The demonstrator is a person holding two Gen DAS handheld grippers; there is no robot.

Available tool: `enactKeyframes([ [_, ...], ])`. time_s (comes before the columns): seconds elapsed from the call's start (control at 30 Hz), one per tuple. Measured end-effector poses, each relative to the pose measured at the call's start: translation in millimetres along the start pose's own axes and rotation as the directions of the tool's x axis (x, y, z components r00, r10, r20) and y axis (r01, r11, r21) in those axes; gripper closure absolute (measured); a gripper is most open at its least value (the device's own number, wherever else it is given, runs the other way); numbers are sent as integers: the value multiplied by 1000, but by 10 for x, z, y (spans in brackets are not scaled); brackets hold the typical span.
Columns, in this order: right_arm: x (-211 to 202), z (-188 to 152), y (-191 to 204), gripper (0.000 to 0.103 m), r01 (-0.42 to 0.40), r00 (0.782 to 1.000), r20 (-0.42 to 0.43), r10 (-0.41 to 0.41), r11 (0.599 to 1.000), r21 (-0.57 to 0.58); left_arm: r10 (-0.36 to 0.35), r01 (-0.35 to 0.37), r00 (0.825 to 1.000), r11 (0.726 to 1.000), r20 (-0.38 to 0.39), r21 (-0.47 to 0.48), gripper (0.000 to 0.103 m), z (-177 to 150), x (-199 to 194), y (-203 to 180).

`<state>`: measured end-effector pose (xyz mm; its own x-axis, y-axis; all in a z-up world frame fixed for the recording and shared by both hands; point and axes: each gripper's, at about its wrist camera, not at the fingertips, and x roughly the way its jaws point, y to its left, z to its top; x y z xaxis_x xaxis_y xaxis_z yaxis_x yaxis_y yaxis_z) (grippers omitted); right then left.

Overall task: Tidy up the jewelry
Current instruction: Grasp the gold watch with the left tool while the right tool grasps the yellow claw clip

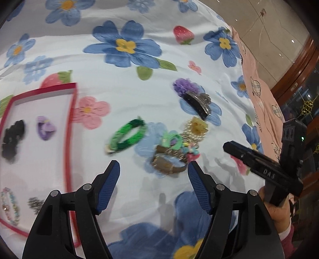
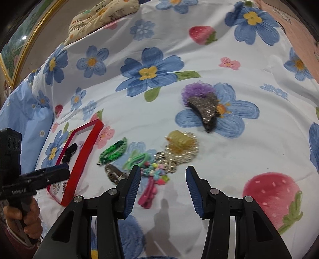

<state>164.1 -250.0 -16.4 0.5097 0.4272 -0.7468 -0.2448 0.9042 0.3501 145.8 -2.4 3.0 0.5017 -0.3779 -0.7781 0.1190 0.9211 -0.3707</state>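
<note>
Underneath everything you have a white bedsheet (image 2: 199, 59) printed with big blue flowers, small pink ones and red strawberries; it lies softly rumpled and fills nearly both views. At its far left corner, seen from your right wrist, a cream patterned cushion (image 2: 99, 14) sits on the sheet, with a gold picture frame (image 2: 26, 45) on the wall beyond. From your left wrist, a pink cloth (image 1: 257, 95) drapes along the sheet's right edge, and past it come pale floor tiles and a curved wooden rail (image 1: 299, 65).

Your red-rimmed tray (image 1: 69, 127) lies on the sheet to the left. In it are a black scrunchie (image 1: 14, 137), a purple hair tie (image 1: 45, 127), a beaded bracelet (image 1: 10, 205) and a small silvery piece (image 1: 35, 205).

Loose jewelry lies on the sheet right of the tray: a green braided bracelet (image 2: 112, 152), then a tangled heap with a pearl strand (image 2: 185, 153), a yellow claw clip (image 2: 179, 141), a light green tie (image 2: 137, 160), colourful beads (image 2: 155, 173) and a pink clip (image 2: 148, 193). Farther off, apart from the heap, a glittery dark clip (image 2: 207, 108) rests against a purple pompom (image 2: 194, 90).

Your left gripper (image 1: 153, 175) hangs above the sheet just short of the heap, fingers spread wide, nothing between them. Your right gripper (image 2: 162, 179) is parted to a middling gap over the heap's near edge; the pink clip shows between the fingers, ungripped.
</note>
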Motion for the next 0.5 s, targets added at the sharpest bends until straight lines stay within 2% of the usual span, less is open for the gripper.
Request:
enactKeyframes([
  [0.07, 7, 0, -34, 54, 1, 1000, -1, -1, 1000, 6, -11, 11, 1000, 1000, 1, 0, 32, 64, 102, -92],
  [0.23, 42, 5, -111, 54, -1, 1000, -4, 1, 1000, 23, 60, -60, 998, 998, -27, 28, 32, 143, 410, -200],
  [0.5, 142, 108, -170, 54, -2, 1000, -6, 2, 1000, 24, 76, -75, 994, 997, -76, 9, 29, -172, 340, 111],
])
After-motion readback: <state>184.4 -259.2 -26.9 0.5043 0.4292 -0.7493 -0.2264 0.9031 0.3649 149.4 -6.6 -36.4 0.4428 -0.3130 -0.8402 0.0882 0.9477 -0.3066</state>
